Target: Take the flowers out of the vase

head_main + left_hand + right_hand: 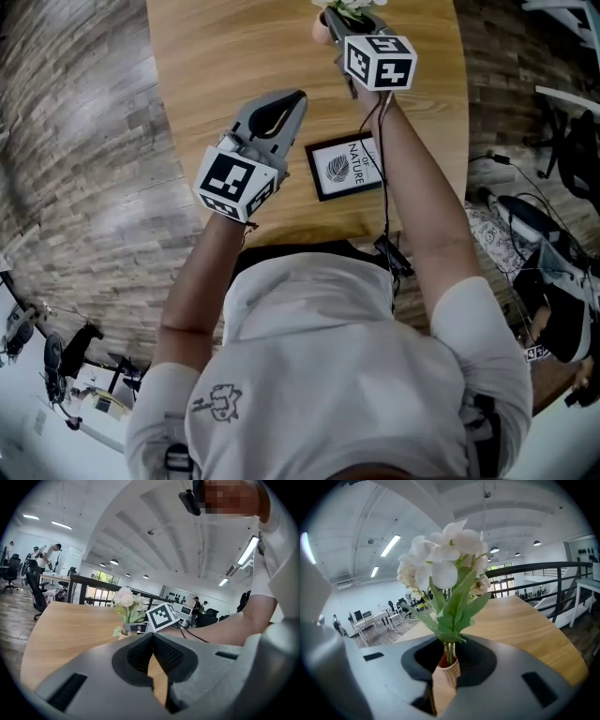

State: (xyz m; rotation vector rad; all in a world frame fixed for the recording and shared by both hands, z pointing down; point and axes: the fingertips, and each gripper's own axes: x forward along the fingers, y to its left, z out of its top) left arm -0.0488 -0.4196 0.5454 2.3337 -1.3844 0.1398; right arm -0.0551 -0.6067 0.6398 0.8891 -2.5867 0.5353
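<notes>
1. The right hand-held gripper [443, 686] is grasping the small peach-coloured vase [449, 670] at the far end of the bench [216, 56]. Its jaws are pressing on either side of the vase body just below the rim.
2. The white flowers [443, 564] are standing upright in that vase, and their green stems [449, 651] are running straight down into its mouth.
3. The left hand-held gripper [292, 101] is hanging clenched and empty over the nearer part of the bench. It is left of the framed print [345, 167], pointing toward the bouquet but well apart from it.
4. To do this step well, the left jaws probably need opening before they are reaching the bouquet. They should be aiming at the bare stems just above the rim, not at the soft blossoms.
5. The pull is best going straight up along the vase's axis while the right side is pinning the vase. A sideways tug is likely levering the stems against the rim.
6. The leaves are spreading close above the rim, so they are likely to be crowding the grasp.
</notes>
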